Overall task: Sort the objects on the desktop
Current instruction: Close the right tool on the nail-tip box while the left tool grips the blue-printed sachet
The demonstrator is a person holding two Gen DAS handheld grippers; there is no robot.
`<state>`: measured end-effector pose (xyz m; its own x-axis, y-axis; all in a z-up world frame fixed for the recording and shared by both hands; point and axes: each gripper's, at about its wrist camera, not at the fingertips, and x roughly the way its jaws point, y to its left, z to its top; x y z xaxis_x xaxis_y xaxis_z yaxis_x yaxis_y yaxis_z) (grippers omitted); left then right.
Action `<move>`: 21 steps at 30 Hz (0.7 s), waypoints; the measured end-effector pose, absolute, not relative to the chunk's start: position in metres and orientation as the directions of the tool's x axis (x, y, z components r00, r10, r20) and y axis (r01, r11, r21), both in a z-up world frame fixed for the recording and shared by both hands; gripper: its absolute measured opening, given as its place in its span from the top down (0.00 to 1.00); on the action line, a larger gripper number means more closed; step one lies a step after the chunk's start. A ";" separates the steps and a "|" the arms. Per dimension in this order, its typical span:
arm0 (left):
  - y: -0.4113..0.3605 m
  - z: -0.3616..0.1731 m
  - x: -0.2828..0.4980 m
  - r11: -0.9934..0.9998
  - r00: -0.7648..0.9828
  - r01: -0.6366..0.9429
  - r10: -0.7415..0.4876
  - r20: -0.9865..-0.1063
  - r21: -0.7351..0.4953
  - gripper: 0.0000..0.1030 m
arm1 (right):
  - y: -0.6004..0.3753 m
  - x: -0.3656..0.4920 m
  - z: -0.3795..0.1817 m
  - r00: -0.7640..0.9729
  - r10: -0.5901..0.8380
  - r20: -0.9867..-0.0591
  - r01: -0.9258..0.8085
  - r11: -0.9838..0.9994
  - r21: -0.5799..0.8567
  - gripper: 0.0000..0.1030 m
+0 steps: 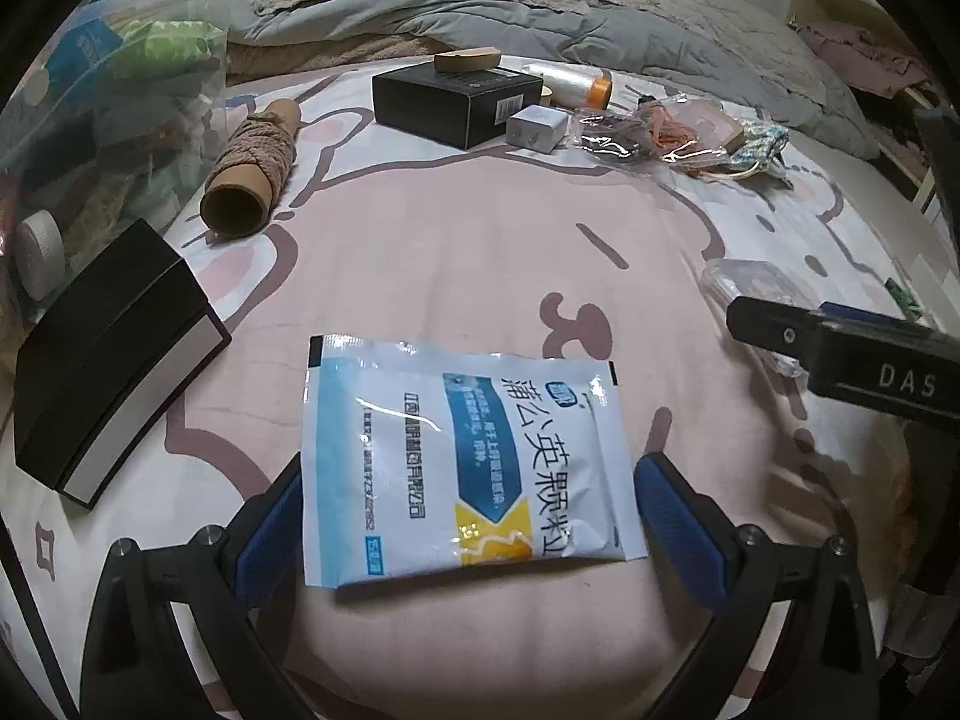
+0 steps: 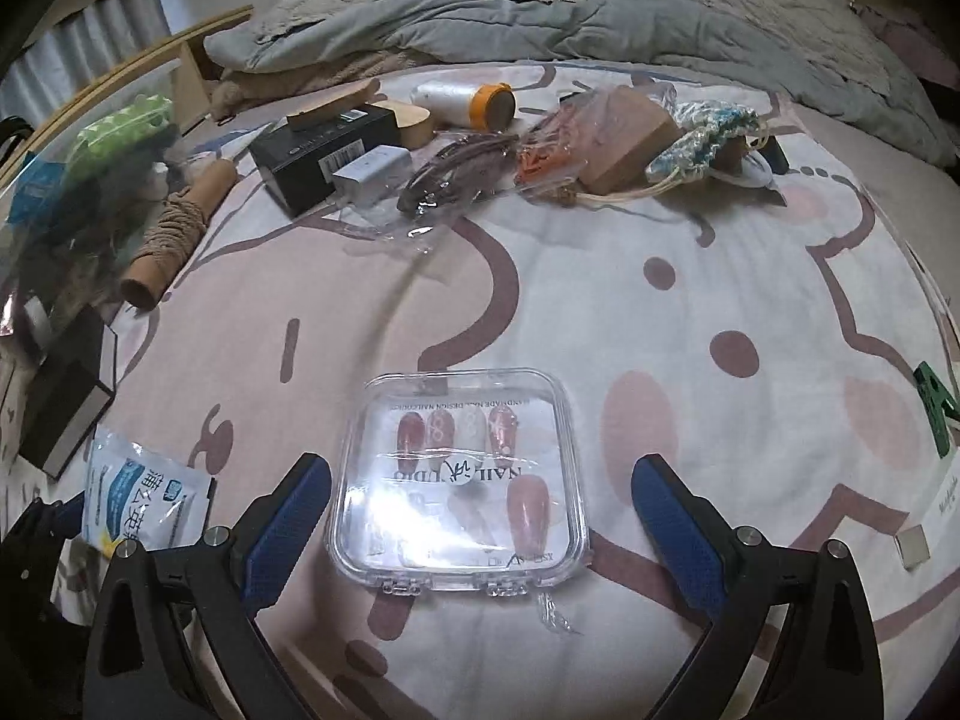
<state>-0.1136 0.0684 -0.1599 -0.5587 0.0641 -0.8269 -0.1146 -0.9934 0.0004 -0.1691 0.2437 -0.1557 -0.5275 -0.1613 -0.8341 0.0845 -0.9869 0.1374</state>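
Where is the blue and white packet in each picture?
Left wrist view: the packet lies low in the middle, between the open left tongs.
Right wrist view: the packet is at the lower left edge, left of the clear nail box.
Shared landmark: the black box far back on the bed.

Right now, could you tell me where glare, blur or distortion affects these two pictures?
Left wrist view: fisheye bends the bed sheet, streaks of glare cross the medicine sachet, and the right gripper's arm is slightly soft. Right wrist view: bright reflections wash out the lower part of the clear nail box; the plastic bags glint.
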 end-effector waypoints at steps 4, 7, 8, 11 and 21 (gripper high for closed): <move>0.071 -0.163 -0.116 -0.994 -0.576 -0.110 0.042 -0.816 0.027 0.00 | 0.243 -0.170 -0.157 -0.519 -0.154 -0.841 0.074 -0.988 0.135 0.03; 0.069 -0.164 -0.118 -0.994 -0.572 -0.108 0.053 -0.819 0.010 0.00 | 0.240 -0.171 -0.158 -0.513 -0.132 -0.848 0.078 -0.991 0.107 0.03; 0.069 -0.164 -0.118 -0.994 -0.571 -0.107 0.056 -0.819 0.007 0.00 | 0.238 -0.171 -0.158 -0.513 -0.122 -0.850 0.082 -0.992 0.093 0.03; 0.069 -0.163 -0.118 -0.994 -0.568 -0.108 0.058 -0.821 0.005 0.00 | 0.236 -0.170 -0.158 -0.514 -0.104 -0.851 0.076 -0.994 0.076 0.11; 0.069 -0.157 -0.108 -0.993 -0.598 -0.116 0.062 -0.799 0.010 0.18 | 0.232 -0.167 -0.155 -0.519 -0.125 -0.846 0.101 -0.991 0.084 0.26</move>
